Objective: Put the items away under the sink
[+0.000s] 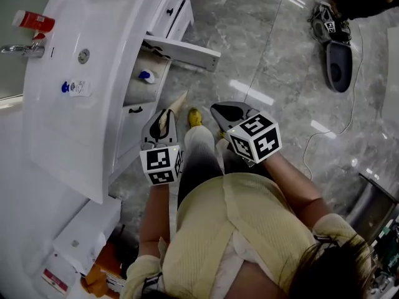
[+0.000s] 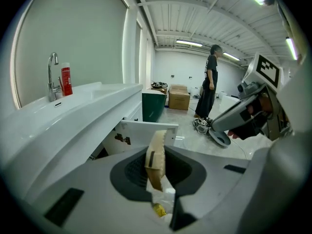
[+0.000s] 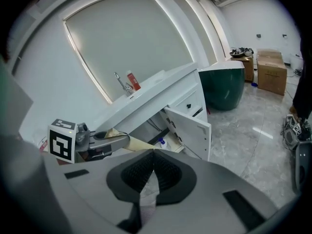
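Observation:
My left gripper is shut on a thin tan packet, which stands on edge between the jaws and pokes out toward the white sink cabinet. The cabinet's door hangs open, and a small blue-capped bottle stands inside. My right gripper hovers over the floor beside the left one, jaws shut with nothing between them. On the sink top stand a red bottle next to the faucet and a small blue-capped item.
A dark green bin and cardboard boxes stand past the cabinet. Another gripper device with a cable lies on the marble floor, beside a standing person. My yellow shoe is below the grippers.

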`<action>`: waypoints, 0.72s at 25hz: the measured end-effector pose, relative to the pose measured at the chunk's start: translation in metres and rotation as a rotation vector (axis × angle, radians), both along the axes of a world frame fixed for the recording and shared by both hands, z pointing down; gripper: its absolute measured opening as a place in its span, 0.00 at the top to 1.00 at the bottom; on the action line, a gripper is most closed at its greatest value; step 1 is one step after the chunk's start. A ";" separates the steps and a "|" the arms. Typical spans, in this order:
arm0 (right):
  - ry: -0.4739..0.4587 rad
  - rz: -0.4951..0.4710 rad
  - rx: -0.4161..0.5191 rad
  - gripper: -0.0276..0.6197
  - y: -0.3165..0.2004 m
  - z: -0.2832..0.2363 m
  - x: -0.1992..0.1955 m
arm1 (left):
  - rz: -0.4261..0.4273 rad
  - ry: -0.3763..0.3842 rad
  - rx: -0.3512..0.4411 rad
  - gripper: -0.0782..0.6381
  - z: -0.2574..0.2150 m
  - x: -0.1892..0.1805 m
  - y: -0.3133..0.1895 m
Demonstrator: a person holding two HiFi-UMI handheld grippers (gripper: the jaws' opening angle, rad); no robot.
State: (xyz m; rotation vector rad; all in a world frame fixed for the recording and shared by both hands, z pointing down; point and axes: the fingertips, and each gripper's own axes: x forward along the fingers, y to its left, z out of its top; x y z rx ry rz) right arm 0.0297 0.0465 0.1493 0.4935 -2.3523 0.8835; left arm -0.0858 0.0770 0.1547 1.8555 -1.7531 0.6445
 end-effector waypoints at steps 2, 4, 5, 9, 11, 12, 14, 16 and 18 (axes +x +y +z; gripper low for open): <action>0.009 0.008 -0.017 0.92 -0.002 0.008 -0.005 | 0.013 -0.002 -0.014 0.78 0.009 -0.007 -0.007; 0.021 0.010 -0.028 0.92 -0.004 0.016 -0.010 | 0.019 0.000 -0.023 0.78 0.017 -0.013 -0.014; 0.026 0.010 -0.031 0.92 -0.005 0.020 -0.012 | 0.019 0.001 -0.025 0.78 0.021 -0.015 -0.018; 0.044 -0.001 -0.034 0.92 -0.013 0.038 -0.023 | 0.008 0.016 -0.031 0.78 0.038 -0.024 -0.032; 0.055 -0.010 -0.039 0.92 -0.015 0.048 -0.029 | -0.004 0.036 -0.035 0.78 0.046 -0.026 -0.036; 0.060 -0.015 -0.042 0.92 -0.016 0.053 -0.031 | -0.009 0.045 -0.037 0.78 0.051 -0.027 -0.037; 0.069 -0.025 -0.044 0.92 -0.016 0.063 -0.036 | -0.017 0.055 -0.044 0.78 0.061 -0.030 -0.039; 0.075 -0.039 -0.042 0.92 -0.015 0.072 -0.043 | -0.026 0.059 -0.050 0.78 0.071 -0.035 -0.040; 0.082 -0.050 -0.036 0.92 -0.015 0.080 -0.049 | -0.042 0.058 -0.055 0.78 0.080 -0.041 -0.040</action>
